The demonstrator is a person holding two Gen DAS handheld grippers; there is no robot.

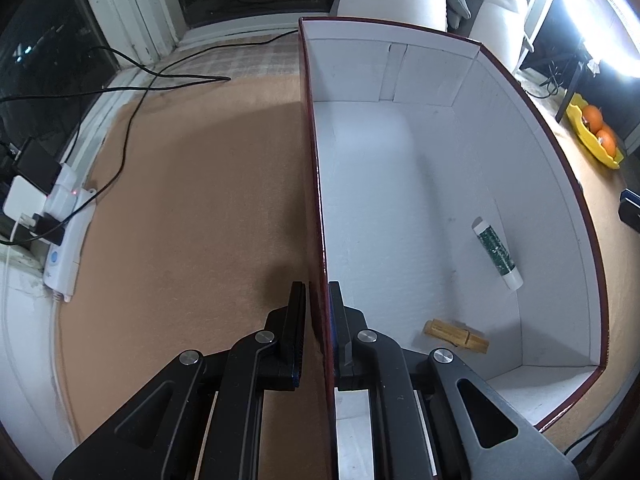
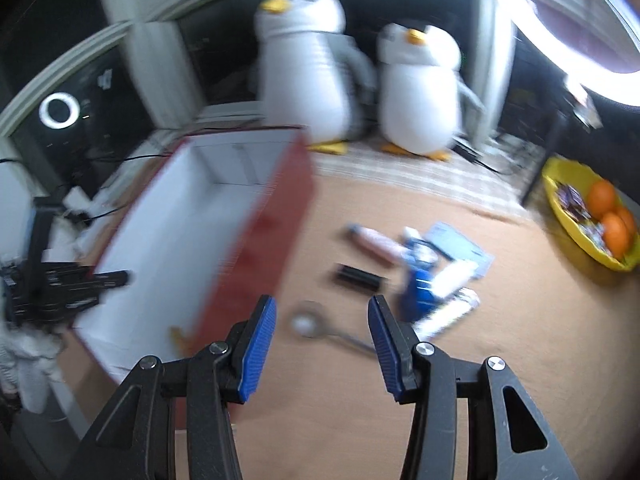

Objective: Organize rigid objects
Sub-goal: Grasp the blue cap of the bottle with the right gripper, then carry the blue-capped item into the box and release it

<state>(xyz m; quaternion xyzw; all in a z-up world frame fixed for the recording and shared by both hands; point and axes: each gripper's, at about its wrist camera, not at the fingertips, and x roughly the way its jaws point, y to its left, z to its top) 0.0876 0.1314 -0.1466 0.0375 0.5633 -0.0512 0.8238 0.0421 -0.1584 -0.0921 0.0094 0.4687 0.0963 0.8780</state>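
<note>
A red box [image 1: 400, 60] with a white inside stands on the tan mat. My left gripper [image 1: 316, 285] is shut on its near left wall, one finger inside and one outside. In the box lie a green-and-white tube [image 1: 496, 252] and a wooden block [image 1: 456, 336]. The right wrist view is blurred. There my right gripper [image 2: 322, 300] stands open with nothing between its blue pads, just right of the box [image 2: 256, 224]. Beyond it on the mat lie a round metal scoop [image 2: 306, 324], a black bar [image 2: 358, 276], a pink bottle [image 2: 376, 244], a blue item [image 2: 418, 288] and a white tube [image 2: 448, 316].
A yellow bowl [image 2: 560, 200] with oranges sits at the right edge of the mat. Two plush penguins [image 2: 304, 60] stand behind the box. A white power strip [image 1: 64, 232] and black cables [image 1: 132, 120] lie left of the box.
</note>
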